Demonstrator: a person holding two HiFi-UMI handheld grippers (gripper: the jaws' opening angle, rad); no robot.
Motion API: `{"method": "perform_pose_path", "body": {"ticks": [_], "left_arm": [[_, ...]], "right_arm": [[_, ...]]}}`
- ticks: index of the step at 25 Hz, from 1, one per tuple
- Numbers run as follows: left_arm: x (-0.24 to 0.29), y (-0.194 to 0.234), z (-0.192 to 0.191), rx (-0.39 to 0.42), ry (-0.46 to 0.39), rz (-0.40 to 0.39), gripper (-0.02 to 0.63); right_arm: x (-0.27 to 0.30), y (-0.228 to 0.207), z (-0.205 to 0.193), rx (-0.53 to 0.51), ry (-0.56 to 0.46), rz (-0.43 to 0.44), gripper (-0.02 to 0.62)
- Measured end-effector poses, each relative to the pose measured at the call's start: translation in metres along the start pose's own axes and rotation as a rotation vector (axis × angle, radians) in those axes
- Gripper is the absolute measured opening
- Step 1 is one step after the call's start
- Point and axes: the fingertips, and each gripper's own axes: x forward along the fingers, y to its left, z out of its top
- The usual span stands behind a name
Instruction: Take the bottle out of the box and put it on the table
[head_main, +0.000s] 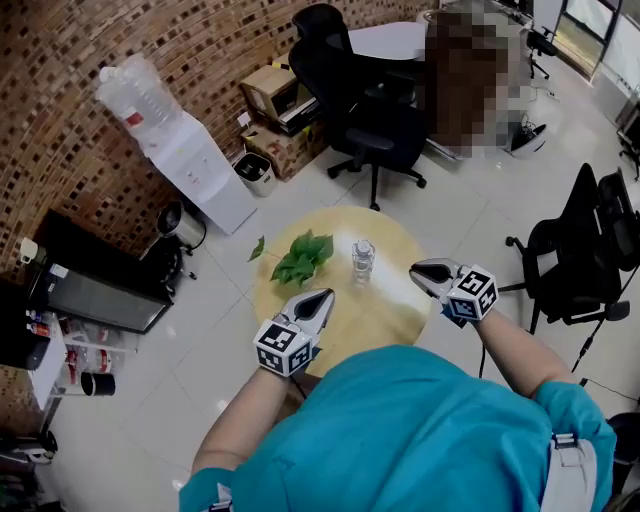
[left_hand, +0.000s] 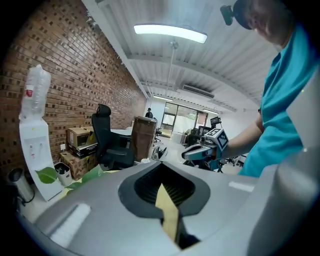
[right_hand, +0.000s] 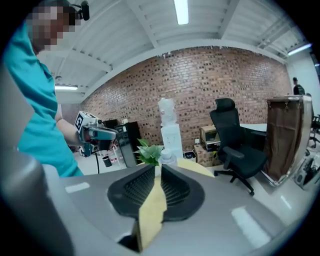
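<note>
Counter (head_main: 385, 315): bottle (head_main: 362, 260) upright, right of plant (head_main: 302, 257).
Placing looks done; left gripper (head_main: 325, 295) jaws pressed together, right gripper (head_main: 415, 270) slightly spread, both empty; next, withdraw.

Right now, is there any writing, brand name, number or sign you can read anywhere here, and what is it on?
No text can be read anywhere.
Red label on the water jug: too blurred.
Cardboard box: print too small.
Bottle: nothing legible.
Marker cubes: black-and-white square patterns, no letters.
</note>
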Motion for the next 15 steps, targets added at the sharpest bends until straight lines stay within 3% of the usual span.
{"method": "perform_pose_path", "body": {"ticks": [3,7,12,15], "left_arm": [[-0.003,-0.019,-0.008,0.023,0.018,0.071,0.005],[0.006,-0.085,-0.055,0.069,-0.017,0.176,0.005],[0.028,-0.18,-0.08,0.047,-0.046,0.322,0.005],[0.051,-0.216,-0.112,0.021,-0.057,0.397,0.005]], "right_arm": [[-0.016,-0.002,0.001,0.016,-0.053,0.059,0.002],[-0.06,0.001,-0.056,-0.02,-0.099,0.166,0.002],[-0.131,0.01,-0.087,-0.114,-0.106,0.323,0.002],[-0.154,0.001,-0.126,-0.15,-0.084,0.409,0.002]]}}
